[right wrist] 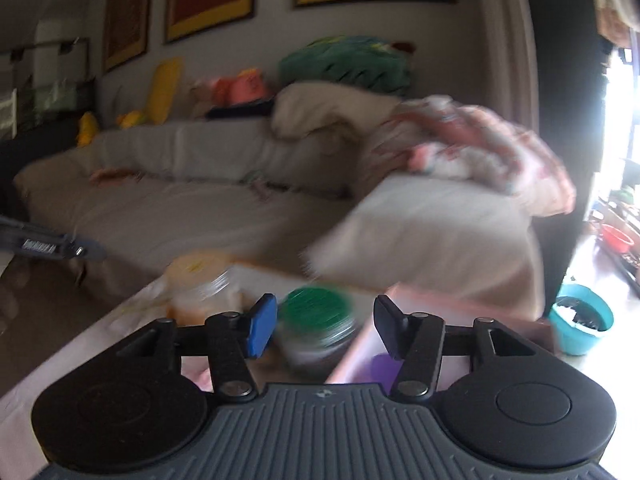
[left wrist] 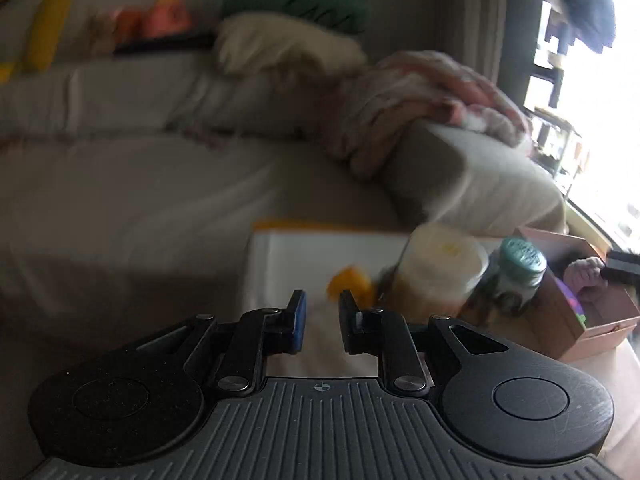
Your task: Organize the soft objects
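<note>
On the grey sofa [right wrist: 192,208] lie soft things: a green cushion [right wrist: 344,62] on a cream pillow [right wrist: 328,114], a pink patterned blanket [right wrist: 480,148] heaped over the armrest, orange plush toys [right wrist: 240,84] and a yellow cushion [right wrist: 162,88]. The left wrist view shows the same blanket [left wrist: 420,100], cream pillow [left wrist: 280,46] and green cushion [left wrist: 296,0]. My left gripper [left wrist: 322,316] hovers over the low table, jaws slightly apart and empty. My right gripper [right wrist: 326,324] stands open above a green-lidded jar [right wrist: 316,312] without touching it. Both views are blurred.
The table carries a pale-lidded jar [left wrist: 440,268], the green-lidded jar [left wrist: 520,272], a white sheet [left wrist: 320,256] and a cardboard box [left wrist: 592,320] with purple things inside. A hand [left wrist: 584,276] shows over the box. A teal pot [right wrist: 580,320] stands on the floor at right.
</note>
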`<action>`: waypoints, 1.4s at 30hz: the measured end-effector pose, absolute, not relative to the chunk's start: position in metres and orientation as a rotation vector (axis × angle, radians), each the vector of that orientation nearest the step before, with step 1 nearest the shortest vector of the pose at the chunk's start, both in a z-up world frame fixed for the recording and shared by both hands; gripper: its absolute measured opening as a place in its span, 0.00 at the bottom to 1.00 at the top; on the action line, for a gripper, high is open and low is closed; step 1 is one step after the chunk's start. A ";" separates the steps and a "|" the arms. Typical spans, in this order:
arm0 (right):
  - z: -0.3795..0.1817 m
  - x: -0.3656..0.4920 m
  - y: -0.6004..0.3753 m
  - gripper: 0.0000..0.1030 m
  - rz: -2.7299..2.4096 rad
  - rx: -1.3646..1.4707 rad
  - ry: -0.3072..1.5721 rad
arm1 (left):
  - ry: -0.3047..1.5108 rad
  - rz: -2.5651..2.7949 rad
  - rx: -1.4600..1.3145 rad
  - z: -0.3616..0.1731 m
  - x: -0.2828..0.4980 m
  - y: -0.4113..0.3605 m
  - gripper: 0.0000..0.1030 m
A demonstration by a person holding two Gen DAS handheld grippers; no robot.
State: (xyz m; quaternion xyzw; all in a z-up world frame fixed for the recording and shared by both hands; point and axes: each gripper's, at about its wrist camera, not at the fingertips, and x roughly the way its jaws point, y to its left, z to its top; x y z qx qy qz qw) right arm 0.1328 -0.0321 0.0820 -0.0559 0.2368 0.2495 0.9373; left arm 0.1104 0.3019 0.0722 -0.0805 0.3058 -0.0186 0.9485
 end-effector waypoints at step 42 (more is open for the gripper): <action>0.029 0.154 0.130 0.23 0.742 -0.048 0.684 | 0.517 -0.028 -0.430 0.026 0.127 0.326 0.23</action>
